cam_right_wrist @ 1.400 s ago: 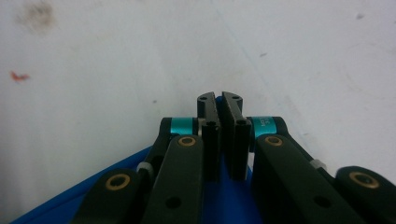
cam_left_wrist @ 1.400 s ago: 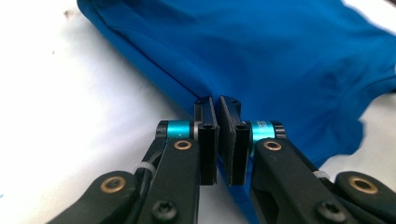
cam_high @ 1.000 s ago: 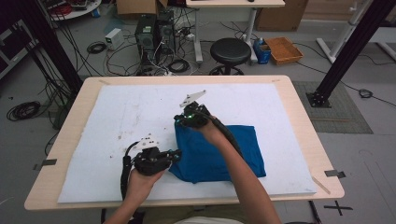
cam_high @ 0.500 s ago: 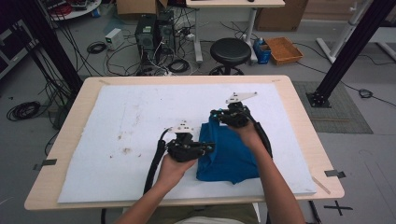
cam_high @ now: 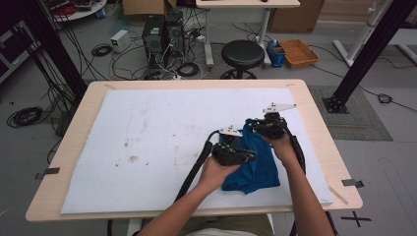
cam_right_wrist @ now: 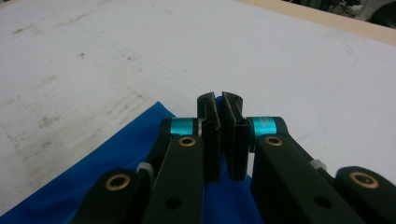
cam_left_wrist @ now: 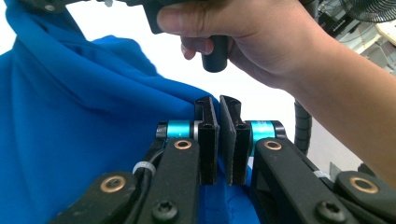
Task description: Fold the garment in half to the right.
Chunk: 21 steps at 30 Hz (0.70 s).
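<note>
Blue cloth [cam_high: 253, 167] lies bunched on the right half of the white mat [cam_high: 147, 147], toward the near edge, between the 2 hands. In the high view it is narrow at the far end and wider near the person. Surface is creased; folds rise toward the right gripper.

Left gripper [cam_high: 235, 155]: sits over the cloth's left edge, about midway along it. In the left gripper view its 2 jaws stand almost together, a thin slit between the pads, with blue fabric [cam_left_wrist: 93, 140] directly behind and beneath them. Cloth appears pinched at the jaw base; grip on it looks likely, not certain.

Right gripper [cam_high: 268, 127]: at the cloth's far end. In the right gripper view its jaws are likewise nearly closed, with blue fabric [cam_right_wrist: 116, 154] under and between the arms, running up to the pads. The cloth appears held there.

Right hand [cam_left_wrist: 243, 42] shows in the left gripper view, wrapped around its handle, above the raised fabric.

Mat covers a wooden table [cam_high: 314, 113]. Brown stains [cam_high: 133, 158] mark the mat left of centre.
</note>
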Available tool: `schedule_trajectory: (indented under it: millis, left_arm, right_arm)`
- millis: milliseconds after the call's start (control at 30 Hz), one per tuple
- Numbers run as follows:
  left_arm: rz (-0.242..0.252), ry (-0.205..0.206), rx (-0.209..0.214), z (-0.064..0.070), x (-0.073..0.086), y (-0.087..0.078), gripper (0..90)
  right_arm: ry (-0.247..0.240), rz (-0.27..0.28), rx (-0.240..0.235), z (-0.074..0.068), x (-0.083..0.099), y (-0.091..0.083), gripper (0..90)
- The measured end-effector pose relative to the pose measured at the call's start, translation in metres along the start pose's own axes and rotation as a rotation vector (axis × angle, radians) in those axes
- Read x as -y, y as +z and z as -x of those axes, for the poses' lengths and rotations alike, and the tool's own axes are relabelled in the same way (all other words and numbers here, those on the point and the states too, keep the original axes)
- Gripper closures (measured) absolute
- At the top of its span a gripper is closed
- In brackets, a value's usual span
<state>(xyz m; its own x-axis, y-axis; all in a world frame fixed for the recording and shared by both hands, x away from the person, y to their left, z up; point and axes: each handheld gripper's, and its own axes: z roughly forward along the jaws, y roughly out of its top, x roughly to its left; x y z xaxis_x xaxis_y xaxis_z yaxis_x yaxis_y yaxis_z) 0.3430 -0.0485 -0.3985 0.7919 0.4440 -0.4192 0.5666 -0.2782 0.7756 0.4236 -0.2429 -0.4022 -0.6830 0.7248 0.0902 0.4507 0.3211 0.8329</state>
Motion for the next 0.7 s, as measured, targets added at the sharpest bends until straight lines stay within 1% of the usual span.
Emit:
schedule_trajectory:
  millis: [33,67,133,167,233,300,333,367,400,433,467,500,533,600,633,667,700]
  left_arm:
    - [0.000,0.000,0.000,0.000,0.000,0.000,85.7]
    - [-0.017,0.010,-0.001,0.002,-0.001,0.010,85.7]
    - [-0.029,0.018,-0.005,0.004,-0.002,0.019,85.6]
    - [-0.028,0.017,-0.006,0.004,-0.002,0.023,85.6]
    - [-0.021,0.021,-0.004,0.004,-0.002,0.030,85.4]
    - [-0.012,0.057,-0.023,0.005,-0.001,0.033,84.2]
    - [-0.005,0.069,-0.032,0.006,-0.001,0.032,80.1]
    - [-0.005,0.069,-0.032,0.006,-0.001,0.032,73.9]
    - [0.033,0.100,-0.069,0.003,-0.002,0.024,68.2]
    - [0.033,0.100,-0.069,0.003,-0.002,0.024,64.4]
    - [0.070,0.110,-0.106,0.000,-0.003,0.013,58.6]
    - [0.100,0.139,-0.140,-0.004,-0.003,0.002,53.6]
    - [0.119,0.154,-0.158,-0.007,-0.003,-0.004,48.1]
    - [0.181,0.189,-0.203,-0.017,0.001,-0.026,43.1]
    - [0.192,0.203,-0.225,-0.020,0.003,-0.034,41.3]
    - [0.212,0.211,-0.245,-0.026,0.007,-0.044,39.0]
    - [0.212,0.211,-0.245,-0.026,0.007,-0.044,38.2]
  right_arm:
    - [-0.001,-0.002,0.006,0.001,0.001,-0.001,86.8]
    - [0.001,-0.002,0.016,0.004,0.004,-0.003,86.8]
    - [0.004,-0.006,0.030,0.007,0.007,-0.006,86.8]
    - [0.001,-0.008,0.041,0.008,0.009,-0.007,86.8]
    - [0.012,-0.007,0.055,0.011,0.013,-0.010,86.8]
    - [0.011,-0.006,0.084,0.013,0.017,-0.012,86.7]
    - [0.015,-0.007,0.092,0.013,0.019,-0.013,85.6]
    - [0.015,-0.007,0.092,0.013,0.019,-0.013,85.6]
    - [0.024,-0.019,0.121,0.014,0.022,-0.016,71.4]
    - [0.024,-0.019,0.121,0.014,0.022,-0.016,71.4]
    - [0.046,-0.008,0.140,0.015,0.024,-0.021,61.3]
    - [0.045,0.002,0.151,0.015,0.025,-0.024,57.5]
    - [0.038,0.012,0.175,0.015,0.027,-0.029,53.4]
    - [0.041,0.034,0.204,0.014,0.030,-0.038,51.5]
    - [0.035,0.054,0.217,0.012,0.033,-0.045,51.3]
    - [0.033,0.062,0.218,0.011,0.034,-0.049,51.3]
    - [0.028,0.067,0.213,0.008,0.036,-0.055,51.3]
